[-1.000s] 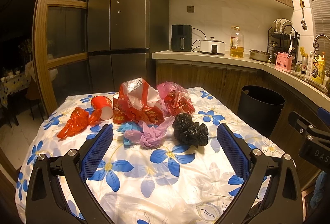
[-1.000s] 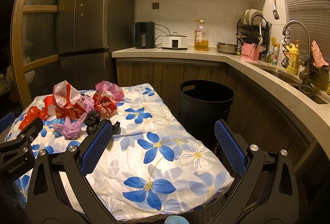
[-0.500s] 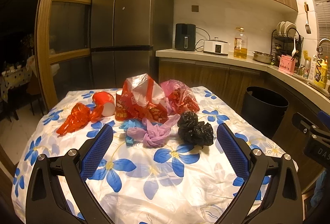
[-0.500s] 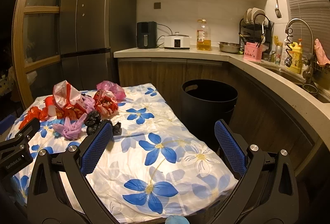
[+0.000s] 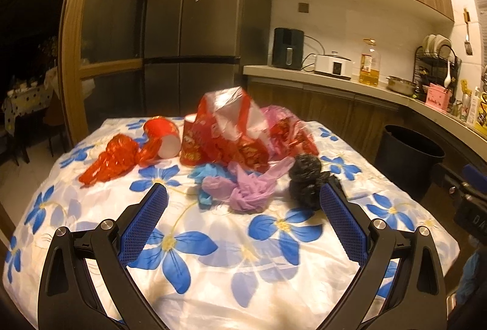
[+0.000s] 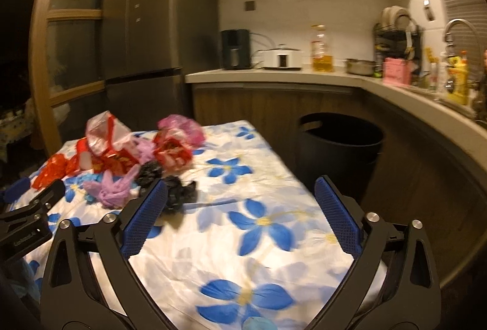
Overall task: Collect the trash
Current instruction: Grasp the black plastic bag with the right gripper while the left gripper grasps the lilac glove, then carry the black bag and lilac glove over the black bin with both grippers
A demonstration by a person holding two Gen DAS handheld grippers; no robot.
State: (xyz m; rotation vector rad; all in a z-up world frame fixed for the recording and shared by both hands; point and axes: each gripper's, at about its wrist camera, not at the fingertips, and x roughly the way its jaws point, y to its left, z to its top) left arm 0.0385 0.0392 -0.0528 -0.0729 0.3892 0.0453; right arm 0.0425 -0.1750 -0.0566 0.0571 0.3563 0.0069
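A heap of trash lies on the flowered tablecloth (image 5: 213, 254): red wrappers (image 5: 231, 132), a red paper cup (image 5: 162, 137), a crumpled red bag (image 5: 112, 158), a purple bag (image 5: 243, 188) and a black bag (image 5: 304, 181). My left gripper (image 5: 243, 202) hovers open just short of the purple bag, nothing between its fingers. In the right wrist view the black bag (image 6: 176, 190) lies just past the left finger (image 6: 146, 214). My right gripper (image 6: 240, 196) has wide jaws that are closing, with only cloth between them. A black bin (image 6: 341, 147) stands beyond the table.
The fridge (image 5: 201, 26) stands behind the table. A counter (image 6: 334, 80) with an oil bottle, a cooker, a dish rack and a sink runs along the back and right. The table's right edge (image 6: 289, 168) faces the bin. A second table (image 5: 24, 99) sits in the dark room at left.
Both grippers have sunk and moved in over the table, so the trash heap looks larger and nearer. The right view has swung a little left. Nothing was picked up.
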